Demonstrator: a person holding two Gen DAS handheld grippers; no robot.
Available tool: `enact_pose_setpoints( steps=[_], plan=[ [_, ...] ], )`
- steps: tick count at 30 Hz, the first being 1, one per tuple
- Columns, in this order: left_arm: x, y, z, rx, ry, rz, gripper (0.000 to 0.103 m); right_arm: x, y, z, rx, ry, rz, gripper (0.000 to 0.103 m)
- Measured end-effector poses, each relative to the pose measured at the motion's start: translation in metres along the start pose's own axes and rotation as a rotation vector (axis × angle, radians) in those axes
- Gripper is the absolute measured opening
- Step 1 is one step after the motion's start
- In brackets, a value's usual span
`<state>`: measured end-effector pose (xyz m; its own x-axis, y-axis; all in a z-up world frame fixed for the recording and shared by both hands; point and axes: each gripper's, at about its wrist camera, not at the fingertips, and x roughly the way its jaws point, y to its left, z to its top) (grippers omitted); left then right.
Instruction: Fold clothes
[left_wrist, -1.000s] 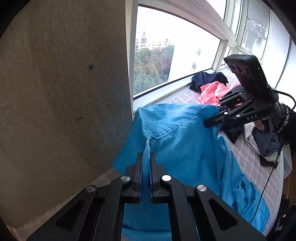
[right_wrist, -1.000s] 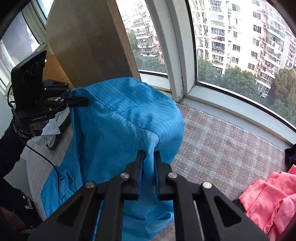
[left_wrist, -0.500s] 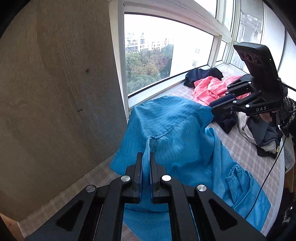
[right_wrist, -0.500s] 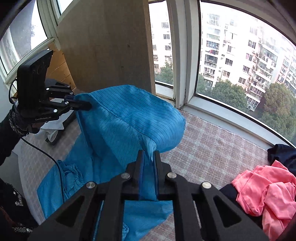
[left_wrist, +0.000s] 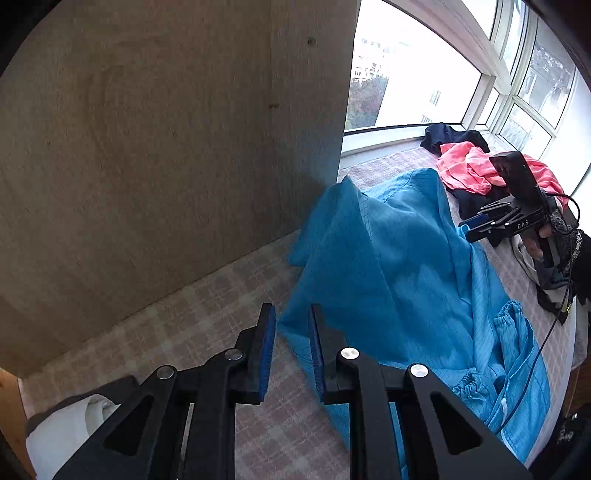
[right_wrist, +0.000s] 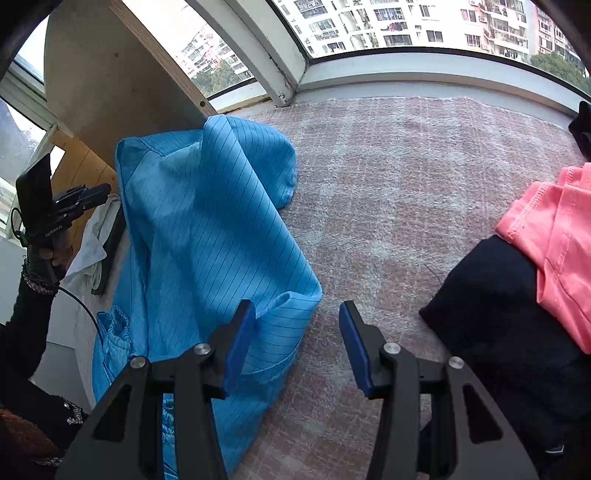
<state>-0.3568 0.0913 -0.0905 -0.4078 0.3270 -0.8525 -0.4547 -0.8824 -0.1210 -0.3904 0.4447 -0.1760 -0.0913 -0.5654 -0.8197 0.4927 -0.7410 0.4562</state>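
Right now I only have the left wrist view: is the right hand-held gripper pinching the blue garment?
Observer: No. The right hand-held gripper has its jaws opening. The blue garment has a corner on the mat beside one finger, and neither pad presses it.
Operator: Does the blue one touch the dark pile?
Observer: No. Bare checked mat separates it from the dark garment.
Operator: What is holding my own gripper?
Observer: A hand in a dark sleeve grips the left hand-held gripper by its handle, beside the wooden panel.
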Motion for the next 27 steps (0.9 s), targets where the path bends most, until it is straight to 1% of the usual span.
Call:
enact_pose_setpoints(
  steps=[1, 3, 5, 7, 9, 10, 11, 12, 13, 15, 17, 19, 22, 23, 24, 25, 26, 27],
  plan=[
    [0.01, 0.004, -0.004, -0.01, 0.034, -0.019, 0.017, 0.001, 0.001, 0.003, -0.013, -0.007, 0.01, 0.051],
    [0.029, 0.009, -0.007, -0.024, 0.077, -0.05, 0.017, 0.006, 0.003, 0.01, -0.032, -0.008, 0.021, 0.056],
    [0.042, 0.013, -0.006, -0.044, 0.104, -0.074, 0.017, 0.008, 0.004, 0.017, -0.045, -0.004, 0.026, 0.057],
    [0.046, 0.012, -0.002, -0.027, 0.1, -0.07, 0.017, 0.008, 0.006, 0.023, -0.068, 0.0, 0.038, 0.057],
    [0.04, 0.004, 0.006, 0.029, 0.072, -0.1, 0.019, 0.008, 0.008, 0.03, -0.092, 0.003, 0.06, 0.057],
    [0.038, -0.001, 0.011, 0.06, 0.064, -0.12, 0.026, 0.009, 0.008, 0.034, -0.098, 0.01, 0.085, 0.057],
    [0.036, -0.005, 0.016, 0.089, 0.061, -0.135, 0.038, 0.011, 0.009, 0.038, -0.104, 0.017, 0.109, 0.057],
    [0.035, -0.009, 0.021, 0.118, 0.057, -0.15, 0.042, 0.014, 0.009, 0.042, -0.109, 0.024, 0.132, 0.058],
    [0.034, -0.014, 0.027, 0.145, 0.054, -0.166, 0.043, 0.017, 0.01, 0.046, -0.113, 0.032, 0.154, 0.058],
    [0.032, -0.018, 0.037, 0.166, 0.048, -0.214, 0.044, 0.02, 0.014, 0.053, -0.133, 0.038, 0.191, 0.059],
    [0.033, -0.019, 0.046, 0.164, 0.051, -0.255, 0.049, 0.024, 0.019, 0.06, -0.153, 0.043, 0.243, 0.059],
    [0.043, -0.018, 0.057, 0.149, 0.073, -0.289, 0.049, 0.029, 0.026, 0.067, -0.174, 0.059, 0.284, 0.059],
    [0.056, -0.023, 0.068, 0.144, 0.103, -0.324, 0.049, 0.041, 0.032, 0.078, -0.193, 0.086, 0.321, 0.059],
    [0.059, -0.027, 0.07, 0.141, 0.105, -0.338, 0.043, 0.043, 0.033, 0.08, -0.19, 0.084, 0.334, 0.059],
    [0.06, -0.029, 0.072, 0.14, 0.095, -0.332, 0.038, 0.042, 0.034, 0.081, -0.187, 0.073, 0.334, 0.059],
    [0.061, -0.031, 0.074, 0.137, 0.085, -0.324, 0.018, 0.041, 0.036, 0.083, -0.193, 0.06, 0.325, 0.049],
    [0.059, -0.031, 0.074, 0.126, 0.076, -0.311, 0.009, 0.038, 0.041, 0.083, -0.214, 0.045, 0.301, 0.039],
    [0.057, -0.031, 0.074, 0.115, 0.065, -0.3, 0.009, 0.034, 0.046, 0.083, -0.231, 0.029, 0.282, 0.014]
  ],
)
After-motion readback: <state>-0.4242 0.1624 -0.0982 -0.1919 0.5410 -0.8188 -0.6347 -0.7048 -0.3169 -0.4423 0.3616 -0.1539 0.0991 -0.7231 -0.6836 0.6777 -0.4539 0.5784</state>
